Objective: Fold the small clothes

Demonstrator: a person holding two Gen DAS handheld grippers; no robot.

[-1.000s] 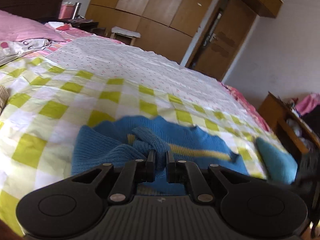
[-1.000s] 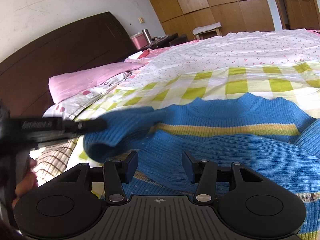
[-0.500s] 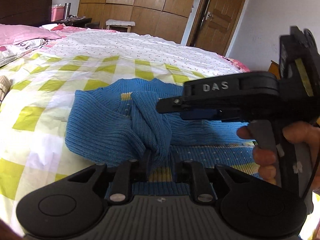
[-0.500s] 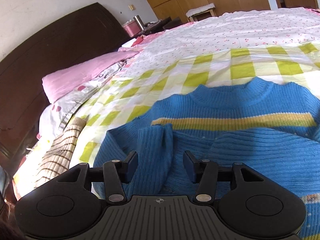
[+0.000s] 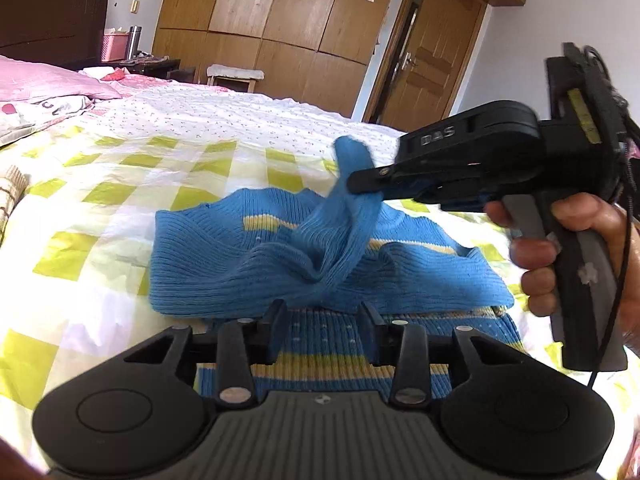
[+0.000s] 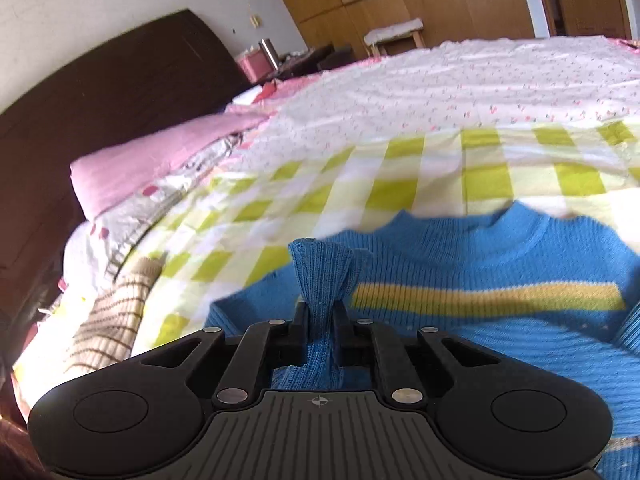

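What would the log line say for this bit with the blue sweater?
step: fold sleeve | right gripper: shut on sleeve, lifted | left gripper: open | blue sweater: on bed

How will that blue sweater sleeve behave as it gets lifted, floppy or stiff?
Probably floppy: the sleeve droops and twists below the right gripper. The ribbed knit likely grips well. The sweater looks light and may drag along.

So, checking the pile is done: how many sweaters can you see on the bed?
1: the blue sweater lies on the checked bedspread, its sleeve pinched by the right gripper. Others may be hidden out of frame.
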